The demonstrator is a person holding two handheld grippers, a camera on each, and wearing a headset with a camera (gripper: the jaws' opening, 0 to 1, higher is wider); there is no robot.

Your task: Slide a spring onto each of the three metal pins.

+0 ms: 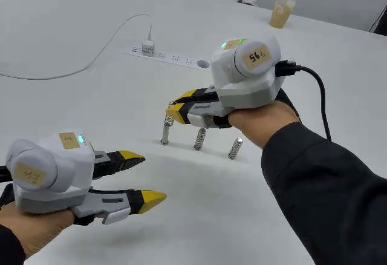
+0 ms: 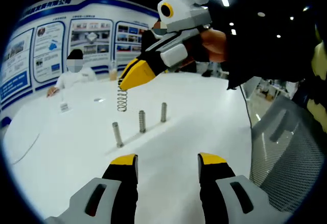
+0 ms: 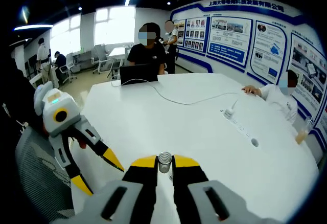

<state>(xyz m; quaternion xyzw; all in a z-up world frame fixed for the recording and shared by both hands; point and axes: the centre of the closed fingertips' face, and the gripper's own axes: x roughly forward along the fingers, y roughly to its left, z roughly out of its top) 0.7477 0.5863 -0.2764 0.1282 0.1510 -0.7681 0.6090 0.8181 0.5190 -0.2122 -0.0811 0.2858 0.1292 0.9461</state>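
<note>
I'm on the last of the three. My right gripper [image 1: 174,112] has its jaws nearly closed on the top coils of a small steel coil spring [image 1: 169,121], which hangs below the yellow tips. The right gripper view shows it pinched end-on between them.

It hovers just above the one bare metal pin [image 1: 165,134], at the left end of the row on the white counter [image 1: 230,216]. In the left gripper view there is clear air between spring and pin top.

The other two pins [image 1: 199,139] [image 1: 234,148] already wear springs.

My left gripper [image 1: 147,176] waits nearby with its jaws wide apart, holding nothing.

Next, I judge, I must centre the spring's bore over the pin, keep it upright, lower it and let go.
</note>
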